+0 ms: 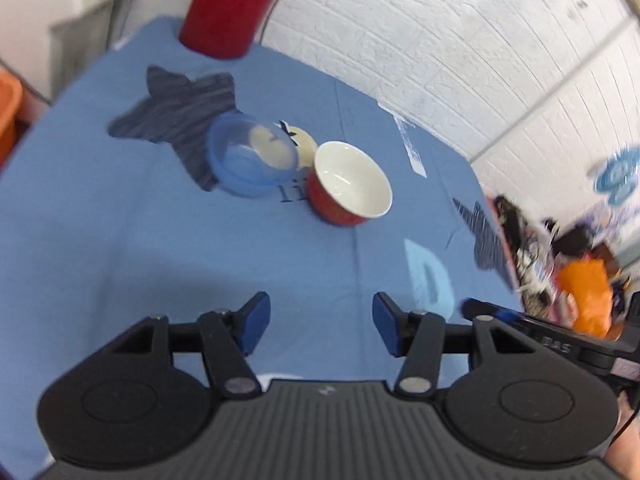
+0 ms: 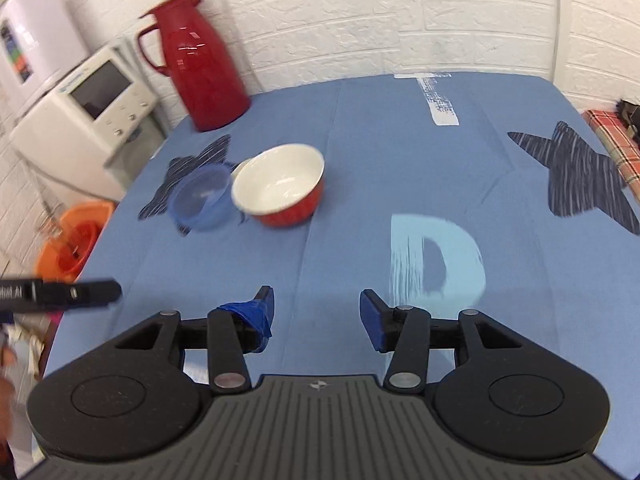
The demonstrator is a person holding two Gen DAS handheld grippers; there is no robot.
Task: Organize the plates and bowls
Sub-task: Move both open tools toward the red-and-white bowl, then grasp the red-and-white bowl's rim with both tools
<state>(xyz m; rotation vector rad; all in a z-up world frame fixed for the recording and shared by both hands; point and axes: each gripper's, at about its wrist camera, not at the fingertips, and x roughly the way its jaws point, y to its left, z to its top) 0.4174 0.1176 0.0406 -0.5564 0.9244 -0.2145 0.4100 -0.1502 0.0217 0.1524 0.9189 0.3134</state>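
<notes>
Blue cloth (image 2: 360, 152) covers the table, where a red bowl (image 2: 280, 188) with a white inside touches a smaller clear blue bowl (image 2: 202, 198) beside a cream plate (image 1: 303, 141), while left gripper (image 1: 320, 326) and right gripper (image 2: 316, 318) hover nearer, jaws apart, empty.

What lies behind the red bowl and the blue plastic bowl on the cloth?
Behind the red bowl and the blue plastic bowl, the rim of a cream dish peeks out. The bowls cover most of it, so its shape and any contents stay hidden.
</notes>
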